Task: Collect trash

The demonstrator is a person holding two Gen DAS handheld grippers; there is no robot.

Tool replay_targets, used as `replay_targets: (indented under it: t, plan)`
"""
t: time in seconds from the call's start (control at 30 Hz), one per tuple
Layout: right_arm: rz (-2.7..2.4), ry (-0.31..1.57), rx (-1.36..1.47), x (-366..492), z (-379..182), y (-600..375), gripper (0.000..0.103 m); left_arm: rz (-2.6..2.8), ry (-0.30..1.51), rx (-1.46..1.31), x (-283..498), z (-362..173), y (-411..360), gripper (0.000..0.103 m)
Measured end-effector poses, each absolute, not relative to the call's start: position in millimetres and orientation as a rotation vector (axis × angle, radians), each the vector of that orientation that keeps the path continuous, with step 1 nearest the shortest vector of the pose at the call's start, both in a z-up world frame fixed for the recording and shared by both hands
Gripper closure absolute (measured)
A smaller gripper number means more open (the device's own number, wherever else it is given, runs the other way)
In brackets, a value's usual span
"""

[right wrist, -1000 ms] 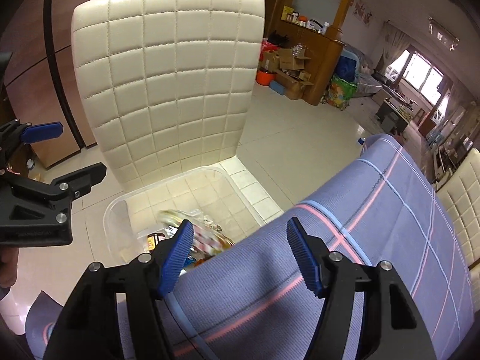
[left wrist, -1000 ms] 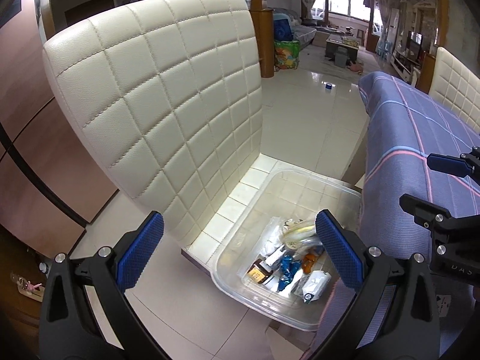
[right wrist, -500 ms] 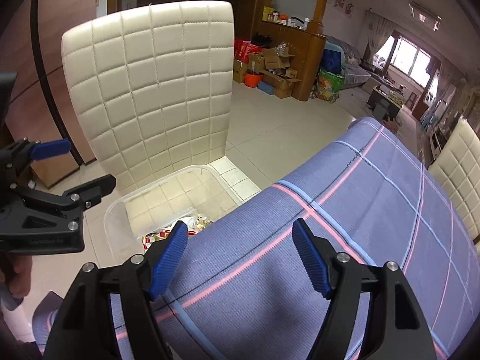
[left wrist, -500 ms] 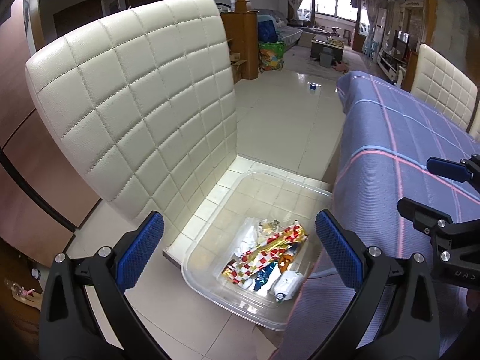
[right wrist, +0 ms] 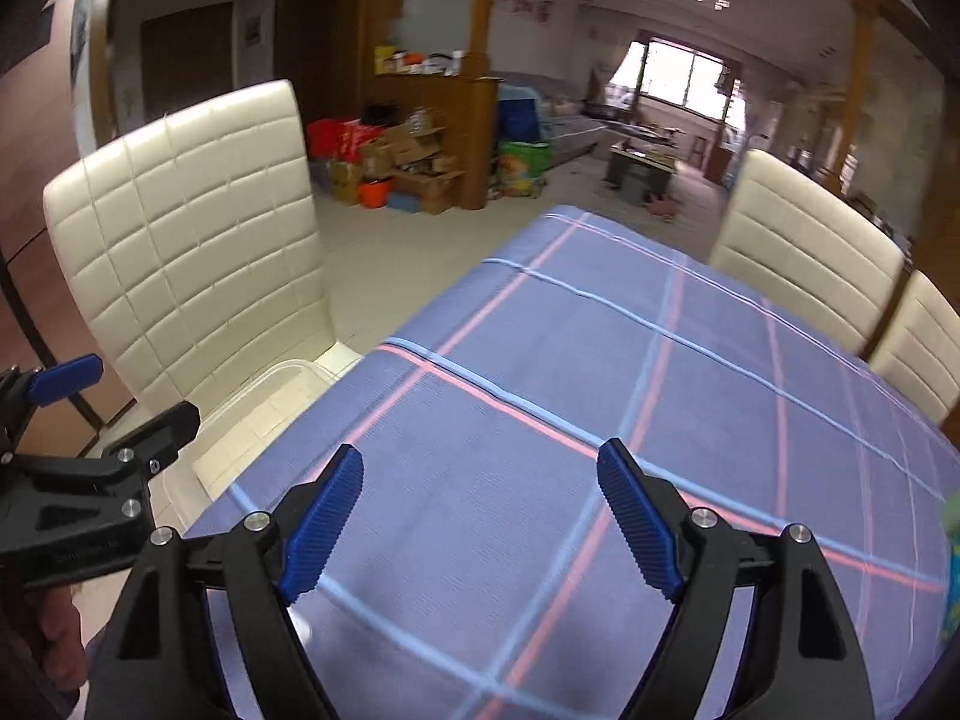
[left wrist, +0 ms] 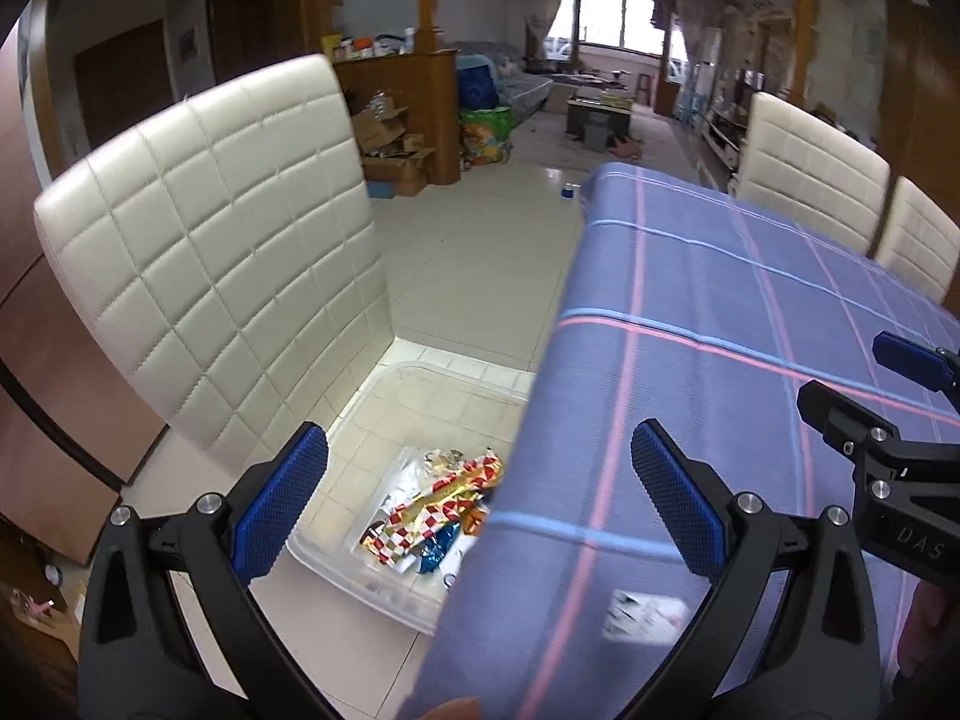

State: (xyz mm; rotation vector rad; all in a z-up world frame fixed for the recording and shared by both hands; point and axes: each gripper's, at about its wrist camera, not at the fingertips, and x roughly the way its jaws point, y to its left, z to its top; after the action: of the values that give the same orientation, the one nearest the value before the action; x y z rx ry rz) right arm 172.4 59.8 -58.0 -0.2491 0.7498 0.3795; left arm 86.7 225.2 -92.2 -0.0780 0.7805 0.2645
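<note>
Both views swung from bin [left wrist: 420, 414] up to table [right wrist: 600, 396]; wrapper [left wrist: 444, 495] dropped in, I'm seeking more trash; left claw [left wrist: 477, 501], right claw [right wrist: 480, 516] gape empty.

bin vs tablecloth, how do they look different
The bin is clear plastic with a hard rim; the tablecloth is opaque blue fabric with pink and light-blue lines. The bin sits low on the white chair seat; the tablecloth is higher, and its edge hides part of the bin. The bin holds bright wrappers; the tablecloth carries only one blurred white scrap near the left claw.
</note>
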Motion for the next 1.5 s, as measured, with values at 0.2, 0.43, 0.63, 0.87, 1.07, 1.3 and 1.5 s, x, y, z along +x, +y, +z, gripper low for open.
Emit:
replay_targets:
  t: [0.2, 0.43, 0.63, 0.87, 1.07, 1.3, 1.5]
  plan:
    - [0.311, 0.755, -0.22, 140.3, -35.6, 36.5, 0.019, 0.233, 0.796, -0.072, 65.3, -71.3, 205.5, 0.003]
    - [0.255, 0.714, -0.192, 115.6, -5.1, 23.5, 0.012, 0.218, 0.744, -0.053, 48.0, -39.8, 200.8, 0.003]
    - [0.25, 0.703, -0.175, 108.6, 7.5, 22.2, 0.011, 0.183, 0.705, -0.07, 37.5, -26.0, 200.8, 0.003]
    - [0.233, 0.674, -0.196, 104.1, 10.6, 30.2, 0.011, 0.179, 0.676, -0.091, 32.0, -19.4, 207.4, 0.003]
    - [0.21, 0.648, -0.206, 99.8, 13.1, 31.9, 0.011, 0.161, 0.66, -0.087, 29.9, -18.3, 207.5, 0.003]
    - [0.19, 0.639, -0.201, 98.3, 14.4, 29.7, 0.011, 0.147, 0.655, -0.085, 32.2, -17.7, 206.2, 0.003]
    - [0.182, 0.642, -0.186, 98.4, 14.5, 25.8, 0.011, 0.144, 0.637, -0.077, 31.5, -15.5, 203.1, 0.003]
